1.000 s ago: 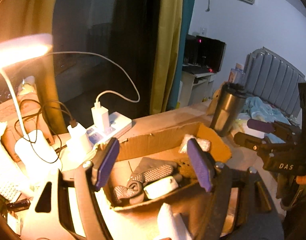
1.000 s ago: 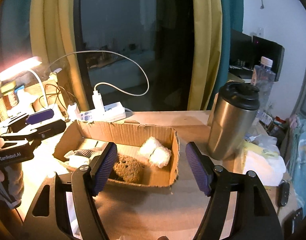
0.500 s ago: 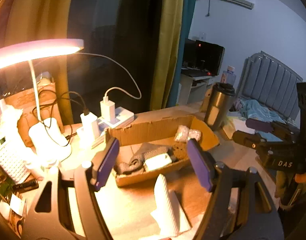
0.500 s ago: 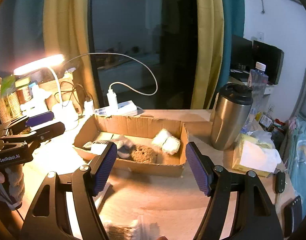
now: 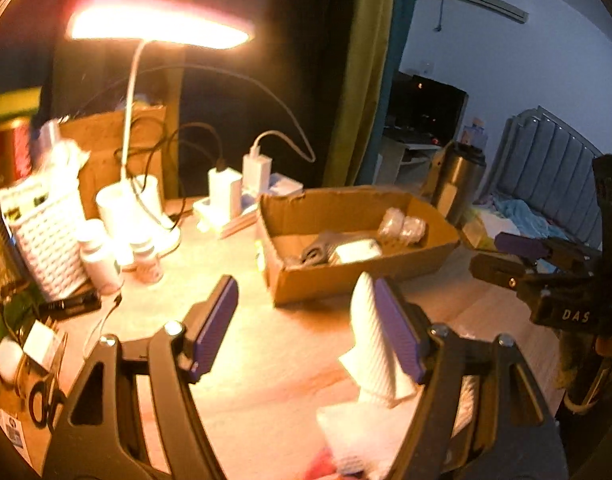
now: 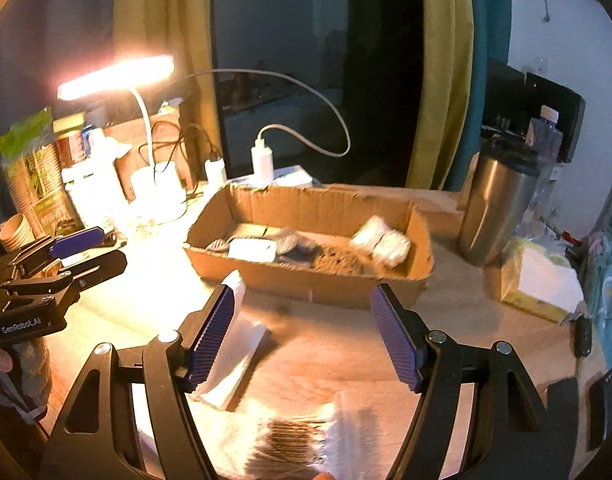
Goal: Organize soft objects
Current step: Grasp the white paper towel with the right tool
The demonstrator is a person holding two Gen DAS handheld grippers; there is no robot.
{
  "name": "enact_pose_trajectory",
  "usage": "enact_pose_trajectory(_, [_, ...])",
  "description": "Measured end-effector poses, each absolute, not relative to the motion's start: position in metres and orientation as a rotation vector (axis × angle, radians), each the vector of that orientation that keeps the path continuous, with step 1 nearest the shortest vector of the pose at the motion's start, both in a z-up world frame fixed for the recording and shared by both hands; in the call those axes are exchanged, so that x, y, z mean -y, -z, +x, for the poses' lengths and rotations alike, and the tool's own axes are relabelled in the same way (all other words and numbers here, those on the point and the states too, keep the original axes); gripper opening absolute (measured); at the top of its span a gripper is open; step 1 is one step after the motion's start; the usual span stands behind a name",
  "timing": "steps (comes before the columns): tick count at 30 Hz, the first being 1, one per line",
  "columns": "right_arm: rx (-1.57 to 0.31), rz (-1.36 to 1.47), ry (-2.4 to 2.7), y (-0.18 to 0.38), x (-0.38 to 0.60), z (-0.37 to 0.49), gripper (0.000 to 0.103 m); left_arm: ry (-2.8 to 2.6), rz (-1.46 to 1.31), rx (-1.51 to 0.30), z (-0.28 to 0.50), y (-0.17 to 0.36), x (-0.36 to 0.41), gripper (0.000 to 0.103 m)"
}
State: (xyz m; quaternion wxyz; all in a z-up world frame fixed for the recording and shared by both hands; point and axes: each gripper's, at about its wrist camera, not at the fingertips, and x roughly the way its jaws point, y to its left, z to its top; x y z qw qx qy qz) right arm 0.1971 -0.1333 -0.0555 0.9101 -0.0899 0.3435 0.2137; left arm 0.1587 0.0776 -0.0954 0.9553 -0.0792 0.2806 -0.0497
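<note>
A lit desk lamp (image 6: 118, 76), steel tumbler (image 6: 499, 204) and tissue pack (image 6: 539, 284) flank the cardboard box (image 6: 309, 276) (already holding soft items). The left gripper (image 5: 306, 326) and right gripper (image 6: 302, 334) both stand apart, empty. A white ribbed cloth (image 5: 371, 350), blurred, lies seemingly against the left gripper's right pad.

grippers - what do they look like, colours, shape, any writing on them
Both are black frames with triangular cut-outs, silver screws and two fingers faced with ribbed purple pads. The left gripper reads "GenRobot.AI" on its side, as the right wrist view shows; the right gripper carries white letters "DAS", seen from the left wrist view. No cables show on either.
</note>
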Motion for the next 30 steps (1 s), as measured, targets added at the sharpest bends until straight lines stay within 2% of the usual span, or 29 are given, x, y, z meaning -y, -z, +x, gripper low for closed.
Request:
enact_pose_trajectory(20, [-0.903,-0.228,-0.513,0.13,0.066,0.21,0.073,0.11,-0.246,-0.675,0.158,0.145,-0.107,0.072])
enact_pose_trajectory(22, [-0.94,-0.216,-0.514,0.138,0.062,0.216,0.068,0.113,-0.248,-0.678,0.159,0.146,-0.107,0.072])
enact_pose_trajectory(25, [-0.987,-0.196,-0.505,0.147,0.06,0.224,0.053,0.116,-0.25,-0.681,0.16,0.146,-0.107,0.072])
enact_pose_trajectory(27, [-1.003,-0.179,-0.516,0.15,0.06,0.226,0.033,0.116,-0.251,-0.687,0.161,0.148,-0.107,0.072])
enact_pose_trajectory(30, [-0.995,-0.162,-0.539,0.147,0.061,0.222,0.014,0.114,-0.249,-0.692,0.162,0.149,-0.107,0.072])
